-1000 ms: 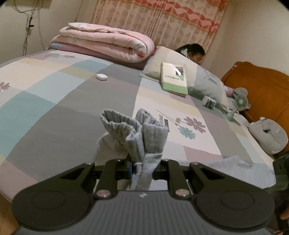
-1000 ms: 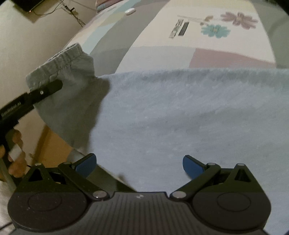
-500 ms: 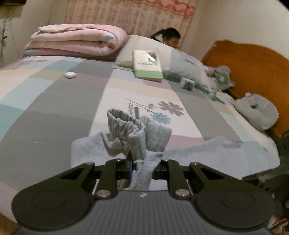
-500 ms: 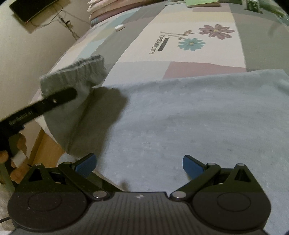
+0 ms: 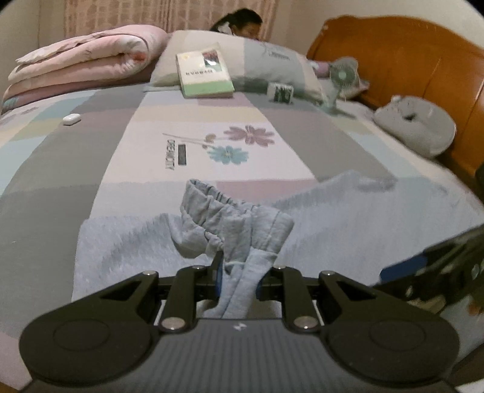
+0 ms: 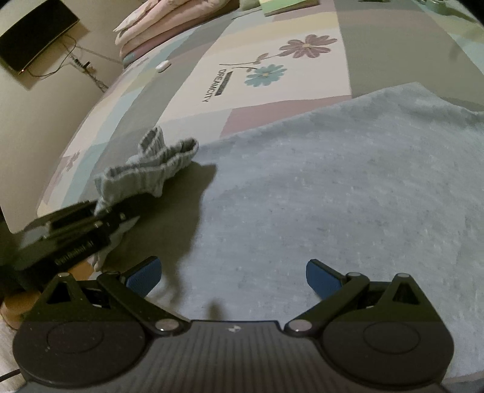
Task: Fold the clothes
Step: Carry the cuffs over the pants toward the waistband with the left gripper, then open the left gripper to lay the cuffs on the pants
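A light grey sweatshirt (image 5: 348, 217) lies spread over the near part of the bed. My left gripper (image 5: 237, 279) is shut on its ribbed cuff (image 5: 230, 223), which bunches up above the jaws. In the right wrist view the same garment (image 6: 348, 196) fills the foreground, and the cuff (image 6: 151, 172) sticks out of the left gripper (image 6: 99, 211) at the left. My right gripper (image 6: 233, 276) hovers open over the fabric with nothing between its blue pads (image 6: 322, 276). It also shows as a dark shape (image 5: 429, 266) at the right edge of the left wrist view.
The bed has a patchwork cover (image 5: 224, 145) with flowers. At the far end lie a folded pink quilt (image 5: 84, 63), a pillow (image 5: 257, 63) with a book (image 5: 205, 75), a small fan (image 5: 341, 78) and a grey cushion (image 5: 417, 124). A person's head (image 5: 242, 24) shows behind the pillow. A white case (image 5: 71, 118) lies left.
My left gripper has carried the cuff inward over the spread garment and swung right. The right gripper stayed open and rose slightly over the fabric.
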